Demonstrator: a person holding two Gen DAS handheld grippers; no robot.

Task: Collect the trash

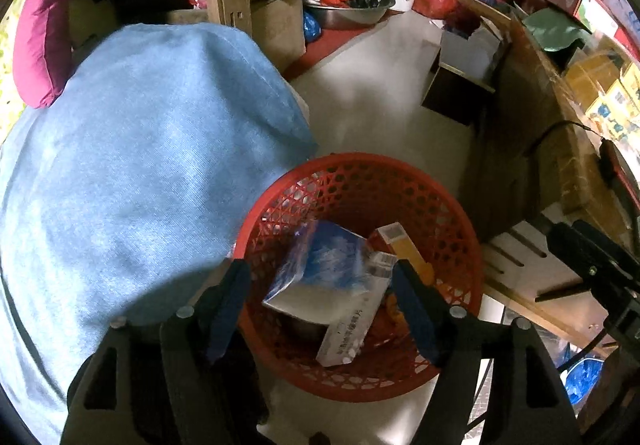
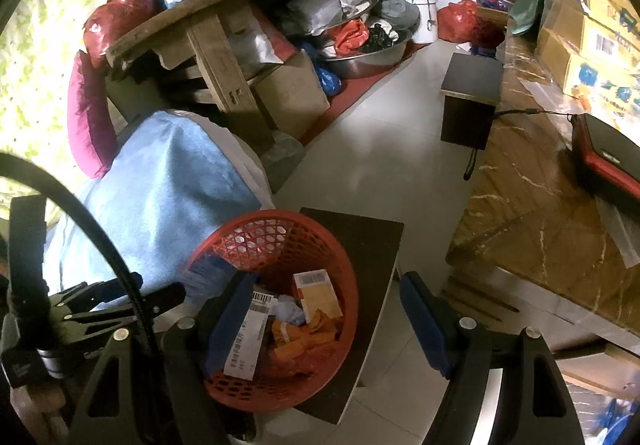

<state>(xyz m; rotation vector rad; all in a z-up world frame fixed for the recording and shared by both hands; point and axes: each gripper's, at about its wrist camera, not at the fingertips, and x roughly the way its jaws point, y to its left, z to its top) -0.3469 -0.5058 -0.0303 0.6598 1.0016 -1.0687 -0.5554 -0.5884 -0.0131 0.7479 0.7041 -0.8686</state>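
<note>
The left black two-finger gripper with blue pads (image 1: 320, 297) points steeply downward, its jaws standing apart with neither pad pressing on anything. The right black two-finger gripper with blue pads (image 2: 326, 319) also tilts downward, jaws spread wide and gripping nothing. In the right wrist view the left gripper shows at the lower left edge

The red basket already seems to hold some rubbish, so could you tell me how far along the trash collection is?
Done: the red basket holds an orange carton, a barcoded white box and crumpled orange wrapping. In hand: the left gripper stands open above a blue-and-white packet, apparently dropping in. The right gripper is open and empty. Left: no loose trash is visible elsewhere.
</note>
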